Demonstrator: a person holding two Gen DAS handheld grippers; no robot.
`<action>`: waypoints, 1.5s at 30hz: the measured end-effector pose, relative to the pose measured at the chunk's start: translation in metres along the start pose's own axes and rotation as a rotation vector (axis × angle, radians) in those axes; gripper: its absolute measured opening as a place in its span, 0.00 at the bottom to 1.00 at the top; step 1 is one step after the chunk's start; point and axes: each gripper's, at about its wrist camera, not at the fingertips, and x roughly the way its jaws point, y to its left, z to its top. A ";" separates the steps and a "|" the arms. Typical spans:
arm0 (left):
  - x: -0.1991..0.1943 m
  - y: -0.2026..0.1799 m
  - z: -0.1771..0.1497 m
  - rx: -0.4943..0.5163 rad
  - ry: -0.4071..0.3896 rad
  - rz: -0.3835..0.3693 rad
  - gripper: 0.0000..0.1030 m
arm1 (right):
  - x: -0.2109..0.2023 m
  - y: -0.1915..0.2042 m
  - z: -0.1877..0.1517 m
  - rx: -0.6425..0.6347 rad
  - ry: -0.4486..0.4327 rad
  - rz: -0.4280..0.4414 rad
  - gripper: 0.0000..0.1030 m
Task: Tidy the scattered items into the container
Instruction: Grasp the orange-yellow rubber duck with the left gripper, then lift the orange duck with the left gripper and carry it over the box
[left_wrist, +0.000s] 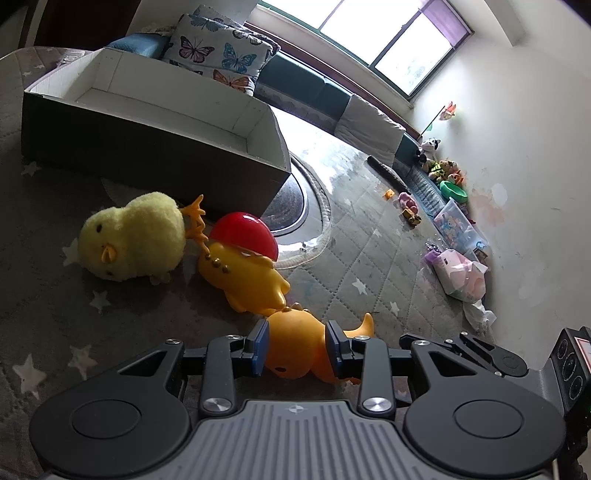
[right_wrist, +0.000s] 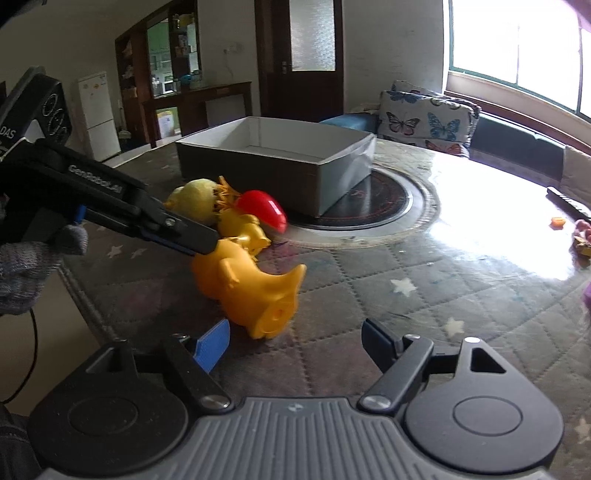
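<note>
The left claw (left_wrist: 295, 347), its blue pads pressed against both flanks of an orange toy duck (left_wrist: 295, 345), is clamped on that toy, which lies on its side on the star-patterned rug (left_wrist: 369, 258); whether the duck is already clear of the rug cannot be told. The right claw (right_wrist: 295, 343) stands with its fingers wide apart and holds nothing, hovering just short of the same duck's tail end. Touching the held duck on its far side lies a yellow duck with a red helmet (left_wrist: 243, 258), and against that a fluffy yellow chick (left_wrist: 133, 238); all three form a line running toward the near long wall of the box (left_wrist: 147, 147). The box, dark outside and white inside, sits at the rug's far end, partly over a round dark mat (left_wrist: 295, 206); no toy is visible inside it, though its floor is mostly hidden. Judged from this, the step in hand is the grasp of the first toy, with two more to follow. The next move calls for lifting the duck above the box wall without dragging its neighbour, then releasing over the open interior.
</note>
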 end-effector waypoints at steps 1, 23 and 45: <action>0.000 0.001 0.000 -0.003 0.001 0.001 0.35 | 0.002 0.002 0.000 -0.001 0.000 0.008 0.78; 0.013 0.016 0.004 -0.059 0.021 -0.034 0.38 | 0.037 0.025 0.008 0.013 -0.015 0.010 0.55; -0.027 0.005 0.062 0.011 -0.174 -0.017 0.36 | 0.035 0.027 0.077 -0.093 -0.163 -0.007 0.55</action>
